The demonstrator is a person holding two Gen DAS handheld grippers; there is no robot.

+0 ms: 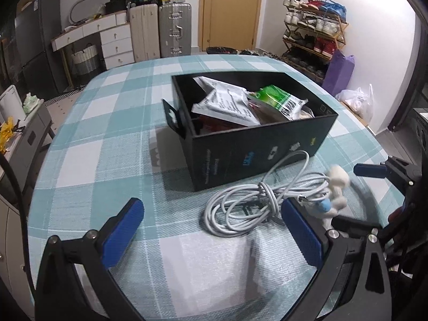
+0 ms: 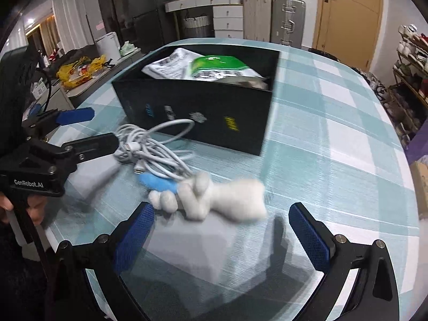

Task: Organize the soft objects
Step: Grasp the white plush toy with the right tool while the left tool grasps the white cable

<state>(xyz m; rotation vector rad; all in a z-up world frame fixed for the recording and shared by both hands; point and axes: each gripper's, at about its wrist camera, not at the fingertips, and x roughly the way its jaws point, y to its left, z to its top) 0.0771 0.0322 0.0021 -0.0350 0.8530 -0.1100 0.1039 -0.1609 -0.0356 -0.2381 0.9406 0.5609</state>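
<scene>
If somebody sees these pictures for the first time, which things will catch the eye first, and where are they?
The black box in the middle of the checked tablecloth stands out first, open and full of packets. In front of it lies a coiled white cable, and beside that a white plush toy with a blue part. Both the left gripper and the right gripper are open.

We are in a lived-in home, in a room used for both storage and daily life. A wooden door [image 1: 231, 10] stands beside upright suitcases [image 1: 160, 30], a white chest of drawers [image 1: 116, 44] and a tiered rack crowded with shoes [image 1: 313, 30]. The table [image 1: 107, 123] wears a teal-and-white checked cloth, and we see a refrigerator [image 2: 145, 8] and curtains [image 2: 68, 24] further back.
</scene>
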